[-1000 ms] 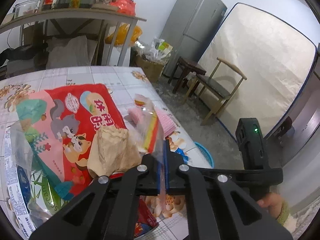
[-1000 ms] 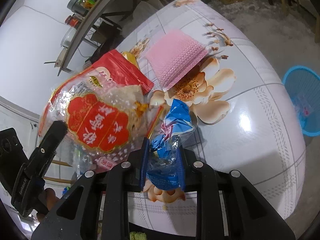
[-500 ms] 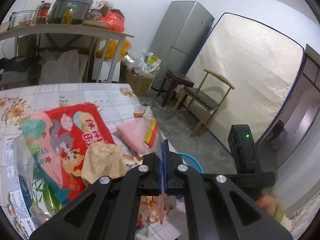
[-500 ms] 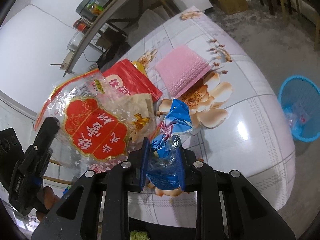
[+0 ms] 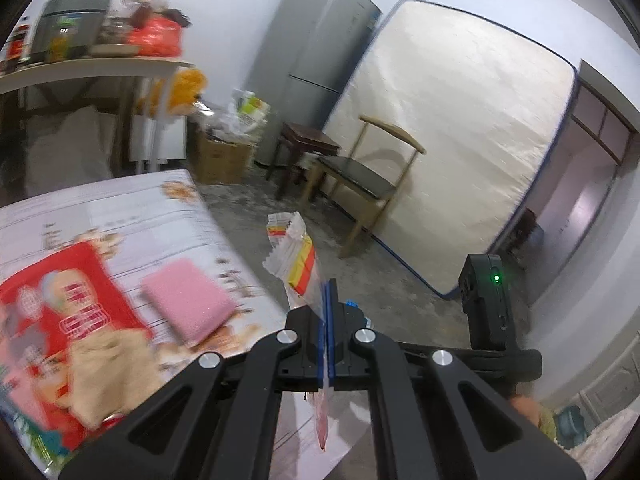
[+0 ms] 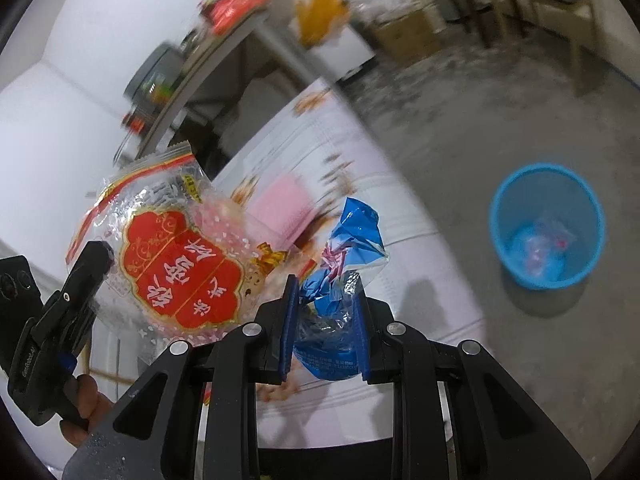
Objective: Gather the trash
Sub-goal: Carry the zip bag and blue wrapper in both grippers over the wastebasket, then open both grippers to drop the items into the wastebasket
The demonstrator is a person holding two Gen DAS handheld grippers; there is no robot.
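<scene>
My left gripper (image 5: 326, 300) is shut on a clear plastic bag with a red and yellow label (image 5: 298, 258), held edge-on above the table's right edge; the same bag shows broadside in the right wrist view (image 6: 176, 256). My right gripper (image 6: 325, 304) is shut on a crumpled blue wrapper (image 6: 344, 256), held above the table. A blue waste basket (image 6: 546, 226) stands on the floor to the right with some wrappers inside. A red snack bag (image 5: 60, 312), a crumpled brown paper (image 5: 108, 376) and a pink pad (image 5: 186, 300) lie on the flowered table (image 5: 132, 208).
A wooden chair (image 5: 360, 184) and a dark stool (image 5: 308, 144) stand on the concrete floor beyond the table. A mattress (image 5: 452, 152) leans on the wall beside a grey fridge (image 5: 312, 60). A cluttered shelf table (image 5: 92, 68) and a cardboard box (image 5: 220, 156) are behind.
Both grippers have lifted and swung right, away from the table top, each keeping its piece of trash. The blue basket now sits nearer in the right wrist view.
</scene>
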